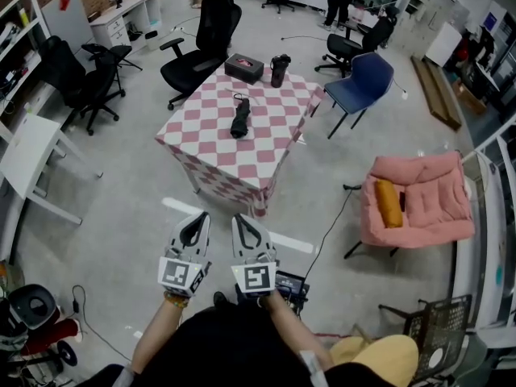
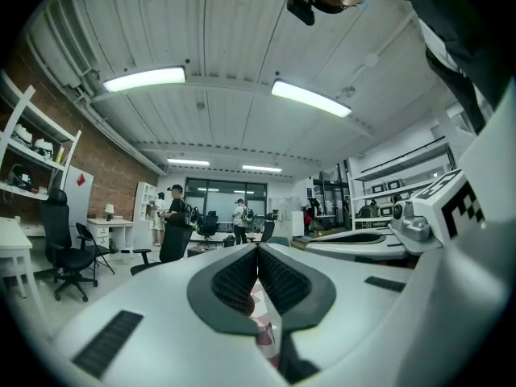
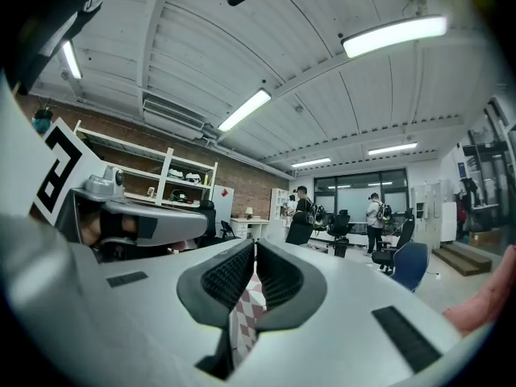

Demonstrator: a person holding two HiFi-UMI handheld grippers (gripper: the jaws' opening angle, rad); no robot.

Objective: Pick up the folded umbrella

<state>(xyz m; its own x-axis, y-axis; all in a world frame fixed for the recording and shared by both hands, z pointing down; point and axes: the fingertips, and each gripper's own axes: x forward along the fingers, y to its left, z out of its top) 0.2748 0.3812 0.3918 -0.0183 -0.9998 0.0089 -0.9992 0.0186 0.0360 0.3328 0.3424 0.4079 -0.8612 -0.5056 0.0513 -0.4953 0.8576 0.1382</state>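
1. Left tongs (image 1: 198, 217): held level in the person's left hand, side by side with the other pair. The jaws are closed together and hold nothing. In the left gripper view the ribbed pads (image 2: 239, 277) meet along a single seam.
2. Right tongs (image 1: 243, 218): held level in the right hand, just beside the left pair. The jaws are likewise pressed together and empty. The right gripper view shows their pads (image 3: 229, 274) in contact at the tips.
3. Folded umbrella (image 1: 240, 118): black, lying flat near the middle of the table top. It is straight ahead of both tongs and well apart from them, with its length running away from them. Neither pair touches it.
4. Table (image 1: 242, 180): covered in a pink-and-white checked cloth, standing ahead of the tongs with its near corner turned toward them. Each gripper view shows a sliver of the checks below the closed jaw tips.
5. Black box (image 1: 244, 68): on the far part of the table, beyond the umbrella.
6. Black cup (image 1: 280, 69): upright, just right of the box.
7. Blue chair (image 1: 364, 83): ahead and to the right of the right tongs, past the table's right corner.
8. Pink chair (image 1: 423, 204): to the right of the right tongs, with an orange cushion (image 1: 389, 202) lying on it.
9. Black office chair (image 1: 193, 63): beyond the table, ahead and slightly left of the left tongs.
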